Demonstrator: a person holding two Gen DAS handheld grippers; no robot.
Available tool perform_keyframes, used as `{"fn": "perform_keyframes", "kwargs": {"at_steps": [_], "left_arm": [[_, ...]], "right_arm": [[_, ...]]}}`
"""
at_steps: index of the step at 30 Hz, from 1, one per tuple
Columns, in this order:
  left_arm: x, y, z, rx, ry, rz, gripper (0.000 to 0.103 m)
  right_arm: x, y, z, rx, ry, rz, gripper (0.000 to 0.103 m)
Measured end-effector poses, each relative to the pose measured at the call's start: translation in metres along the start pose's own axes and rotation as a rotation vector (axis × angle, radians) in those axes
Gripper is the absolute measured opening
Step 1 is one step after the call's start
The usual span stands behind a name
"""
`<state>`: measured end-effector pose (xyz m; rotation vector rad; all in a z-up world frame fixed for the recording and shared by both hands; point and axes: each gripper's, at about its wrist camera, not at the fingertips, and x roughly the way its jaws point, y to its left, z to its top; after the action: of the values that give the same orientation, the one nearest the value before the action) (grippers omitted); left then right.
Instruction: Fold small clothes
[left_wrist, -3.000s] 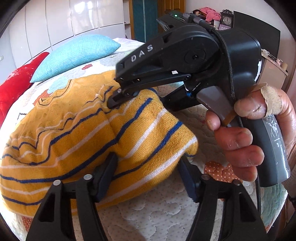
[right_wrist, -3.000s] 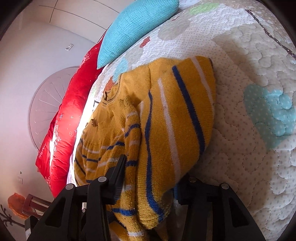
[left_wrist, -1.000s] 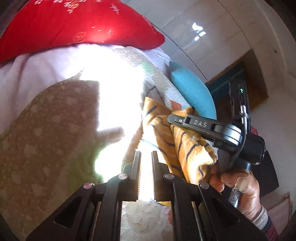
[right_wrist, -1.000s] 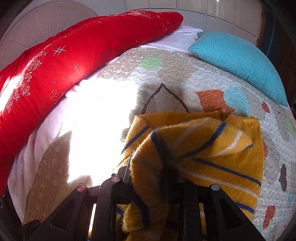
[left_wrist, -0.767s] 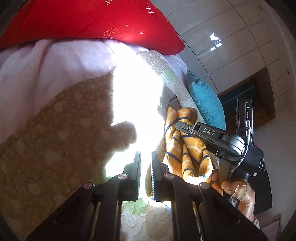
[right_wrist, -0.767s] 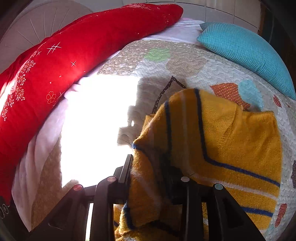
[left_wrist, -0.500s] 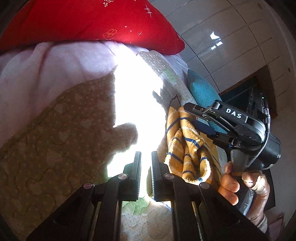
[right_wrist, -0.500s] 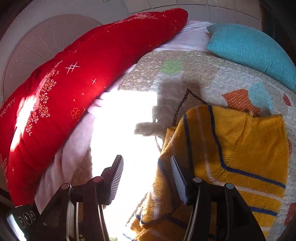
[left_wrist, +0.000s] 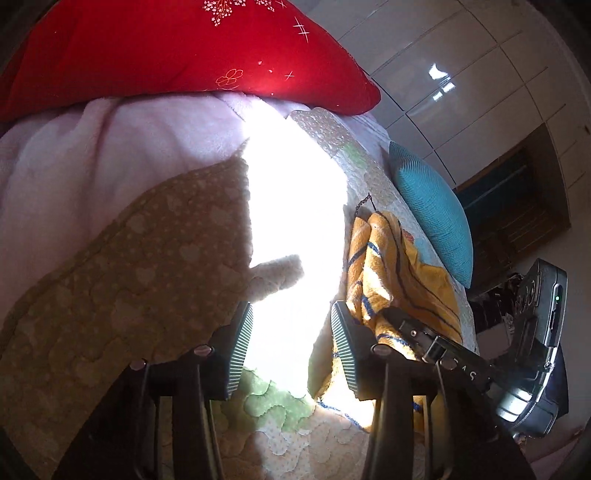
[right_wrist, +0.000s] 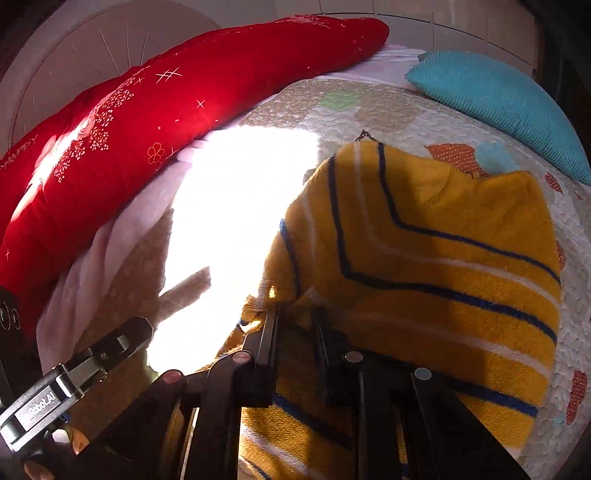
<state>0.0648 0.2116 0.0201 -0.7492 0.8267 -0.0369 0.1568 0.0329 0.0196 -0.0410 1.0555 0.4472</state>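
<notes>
**A:** Left claw (left_wrist: 291, 310) first: opening, gripping nothing, with only the sunlit patch of the pale quilted bedspread (left_wrist: 295, 443) between its ribbed pads.

**B:** And the right claw (right_wrist: 294, 314)?

**A:** Closing on a bunched fold of the mustard-yellow knitted sweater with navy and white stripes (right_wrist: 443, 258), cloth already pinched between the pads.

**B:** Why pinched just there?

**A:** Probably to carry that near fold over the rest. Looks like a fold half made, judging by the doubled layers. Left claw freed, likely for a fresh hold or for smoothing.

**B:** Where on the bed?

**A:** Lying mid-bedspread, well in from the head edge with its long red embroidered bolster (right_wrist: 184, 92) and teal ribbed cushion (right_wrist: 498, 92). Just beside the sunlit patch, on the cushion's side.

**B:** Anything shown by one view alone?

**A:** From the right wrist: the sweater's broad striped top layer, and the grip itself. From the left wrist: the sweater edge-on, a crumpled ridge just beside the left claw's right-hand finger, with the right claw lying across it and the grip hidden. Also from the left wrist: more of the pink fleece blanket (left_wrist: 110, 166) below the bolster, and glossy white wardrobe doors (left_wrist: 480, 74) beyond the bed.
</notes>
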Motion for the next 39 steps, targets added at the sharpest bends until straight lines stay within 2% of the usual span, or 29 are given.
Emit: {"fn": "perform_keyframes", "kwargs": {"at_steps": [3,7,10,11,12,13,14,15,16,17,20,24,25,26,27,28,30,33,36,37,39], "left_arm": [[0.004,-0.002,0.000,0.011,0.007,0.006,0.042],[0.006,-0.004,-0.001,0.024,0.015,0.004,0.042],[0.009,-0.007,-0.003,0.040,0.029,-0.006,0.045],[0.009,-0.009,-0.004,0.049,0.035,-0.015,0.051],[0.010,-0.011,-0.004,0.055,0.041,-0.030,0.057],[0.012,-0.013,-0.005,0.059,0.047,-0.053,0.060],[0.013,-0.015,-0.005,0.063,0.054,-0.086,0.064],[0.016,-0.018,-0.006,0.070,0.063,-0.121,0.070],[0.019,-0.021,-0.006,0.079,0.074,-0.150,0.073],[0.023,-0.025,-0.008,0.094,0.086,-0.169,0.080],[0.037,-0.038,-0.014,0.151,0.131,-0.175,0.082],[0.053,-0.048,-0.022,0.207,0.181,-0.141,0.083],[0.054,-0.051,-0.024,0.218,0.182,-0.135,0.083],[0.055,-0.053,-0.025,0.224,0.190,-0.151,0.066],[0.059,-0.055,-0.026,0.215,0.226,-0.199,0.030],[0.062,-0.054,-0.028,0.192,0.261,-0.231,0.026],[0.055,-0.055,-0.033,0.181,0.234,-0.218,0.022],[0.038,-0.062,-0.046,0.178,0.233,-0.221,0.020],[0.024,-0.072,-0.068,0.184,0.243,-0.206,0.020],[0.020,-0.076,-0.076,0.205,0.242,-0.185,0.021],[0.015,-0.080,-0.086,0.265,0.224,-0.121,0.030]], "right_arm": [[0.004,0.008,0.000,-0.021,0.010,0.013,0.022],[-0.005,-0.010,0.002,0.030,0.032,0.104,0.021],[-0.039,-0.028,-0.005,0.077,-0.009,0.185,0.021],[-0.054,-0.036,-0.011,0.098,-0.037,0.214,0.022],[-0.070,-0.046,-0.016,0.116,-0.073,0.232,0.027],[-0.086,-0.057,-0.022,0.134,-0.113,0.228,0.039],[-0.099,-0.069,-0.028,0.153,-0.153,0.205,0.047],[-0.110,-0.082,-0.034,0.174,-0.187,0.166,0.064],[-0.116,-0.096,-0.039,0.202,-0.211,0.118,0.073],[-0.116,-0.111,-0.044,0.238,-0.212,0.087,0.074],[-0.097,-0.151,-0.061,0.375,-0.158,0.094,0.074],[-0.061,-0.163,-0.080,0.476,-0.135,0.269,0.075],[-0.055,-0.162,-0.082,0.491,-0.144,0.283,0.075],[-0.050,-0.161,-0.083,0.502,-0.151,0.300,0.074],[-0.044,-0.162,-0.084,0.527,-0.151,0.337,0.067],[-0.041,-0.166,-0.085,0.560,-0.147,0.376,0.054],[-0.045,-0.172,-0.085,0.584,-0.149,0.439,0.043],[-0.070,-0.170,-0.082,0.519,-0.162,0.436,0.039],[-0.094,-0.164,-0.090,0.443,-0.151,0.383,0.039],[-0.099,-0.162,-0.096,0.416,-0.139,0.343,0.041],[-0.102,-0.159,-0.108,0.368,-0.103,0.231,0.048]]}}
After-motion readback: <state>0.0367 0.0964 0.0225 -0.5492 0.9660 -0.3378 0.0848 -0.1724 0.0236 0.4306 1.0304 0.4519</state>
